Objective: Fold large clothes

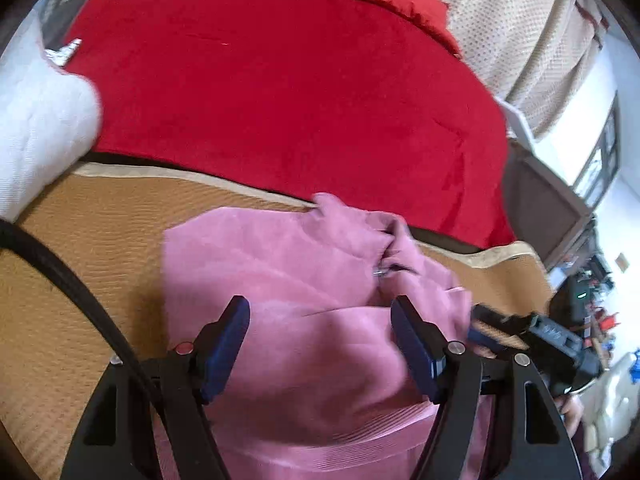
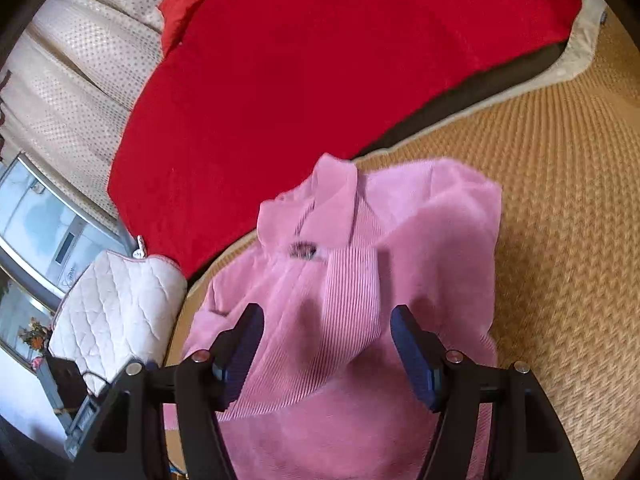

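1. While the pink ribbed corduroy garment with a collar (image 2: 352,280) lies spread on the woven tan straw mat (image 2: 560,200), both tools hang just above it, each tilted down toward the cloth.
2. Left gripper (image 1: 320,344): its blue-padded fingers (image 1: 224,348) stand well apart with nothing between them. Pink cloth shows below the gap, and no pad presses on it.
3. Right gripper (image 2: 326,348): its fingers (image 2: 416,356) are likewise spread and empty, framing the ribbed front panel under the collar.
4. Seen from the left wrist, the right tool sits at the garment's far right edge, so the two appear to flank the piece, one for each side, probably in readiness for a two-handed fold.
5. Parts of the garment look already doubled over: a flap lies across the body and the edges form a rough rectangle. The collar end points toward the red plush blanket (image 1: 280,80) that covers the bed beyond the mat.
6. My judgement is that a fold has just been laid or another is about to begin; the wide fingers suit either. Next, each would need to pinch an edge or corner.
7. A white quilted cushion (image 2: 116,312) rests at the mat's side, near the cloth but apart from it, and a beige dotted curtain (image 1: 520,32) hangs behind.
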`<state>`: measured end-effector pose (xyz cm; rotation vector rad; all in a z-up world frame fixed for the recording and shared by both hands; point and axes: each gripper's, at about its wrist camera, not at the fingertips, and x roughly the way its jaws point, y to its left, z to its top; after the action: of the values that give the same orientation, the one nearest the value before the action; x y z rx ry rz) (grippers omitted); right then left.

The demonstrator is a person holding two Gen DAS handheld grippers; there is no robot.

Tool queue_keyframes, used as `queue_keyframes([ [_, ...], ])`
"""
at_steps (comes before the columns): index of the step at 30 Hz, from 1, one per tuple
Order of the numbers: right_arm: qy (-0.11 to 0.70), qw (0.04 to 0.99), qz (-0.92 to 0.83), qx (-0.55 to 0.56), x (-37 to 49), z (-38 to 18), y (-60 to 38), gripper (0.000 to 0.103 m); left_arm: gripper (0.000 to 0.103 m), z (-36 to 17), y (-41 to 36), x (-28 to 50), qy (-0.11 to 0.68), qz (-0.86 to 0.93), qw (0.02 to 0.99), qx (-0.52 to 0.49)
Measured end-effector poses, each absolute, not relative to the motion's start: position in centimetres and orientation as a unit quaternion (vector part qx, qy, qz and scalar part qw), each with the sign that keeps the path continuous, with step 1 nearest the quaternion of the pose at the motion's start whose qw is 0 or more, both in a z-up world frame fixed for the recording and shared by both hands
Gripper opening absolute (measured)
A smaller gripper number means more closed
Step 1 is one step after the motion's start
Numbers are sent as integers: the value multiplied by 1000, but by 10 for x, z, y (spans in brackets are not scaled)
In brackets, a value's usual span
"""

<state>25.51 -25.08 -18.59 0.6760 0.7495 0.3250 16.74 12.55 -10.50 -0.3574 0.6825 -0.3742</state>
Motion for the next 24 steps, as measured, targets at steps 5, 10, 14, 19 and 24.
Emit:
queue_keyframes([
  [5, 366, 845, 140, 364, 265, -199, -263, 69, 74, -111, 70, 171, 356, -278, 882, -134],
  [10, 367, 833, 169, 378, 287, -207, -255, 70, 72, -143, 34, 177, 406, -310, 853, -109],
  [14, 319, 866, 195, 331, 282, -186, -240, 24, 53, -141, 27, 159, 381, -374, 839, -102],
  [19, 249, 896, 210, 302, 259, -161, -243, 24, 53, -139, 11, 132, 367, -422, 828, -45],
  [24, 298, 887, 145, 322, 258, -172, -274, 46, 58, -154, 1, 128, 400, -425, 812, -29],
])
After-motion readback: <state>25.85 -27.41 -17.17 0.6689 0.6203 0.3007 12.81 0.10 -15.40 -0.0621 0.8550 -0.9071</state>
